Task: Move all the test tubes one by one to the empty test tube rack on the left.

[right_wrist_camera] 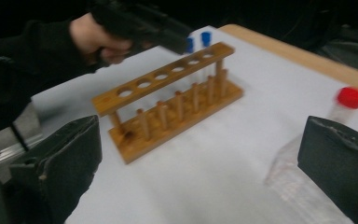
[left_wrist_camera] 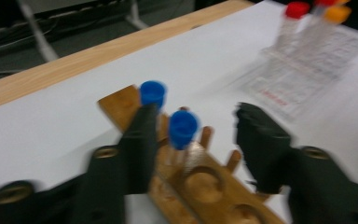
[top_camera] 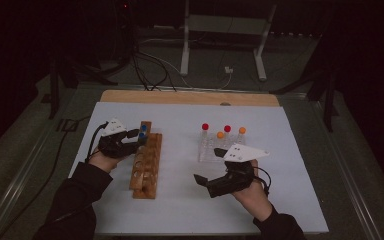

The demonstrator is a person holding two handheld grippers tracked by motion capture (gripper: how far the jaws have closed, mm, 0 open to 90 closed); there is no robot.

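Left gripper [left_wrist_camera: 193, 135] jaws spread around blue-capped tube [left_wrist_camera: 182, 130] in wooden rack [left_wrist_camera: 205, 186]; right gripper [right_wrist_camera: 200, 158] open, empty; its view shows rack pegs.

Two capped tubes [top_camera: 142, 133] in wooden rack [top_camera: 146, 170], left of clear rack [top_camera: 211, 152].

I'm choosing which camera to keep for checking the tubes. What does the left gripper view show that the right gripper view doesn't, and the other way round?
The left gripper view alone shows the orange cap and the printed sheet under the clear stand, plus the left gripper open around a blue-capped tube.

The right gripper view alone shows the wooden rack end to end with its empty holes, the person's hand, and the right gripper open.

Both show the wooden rack, the two blue caps at one end, a red cap and the white table cover.
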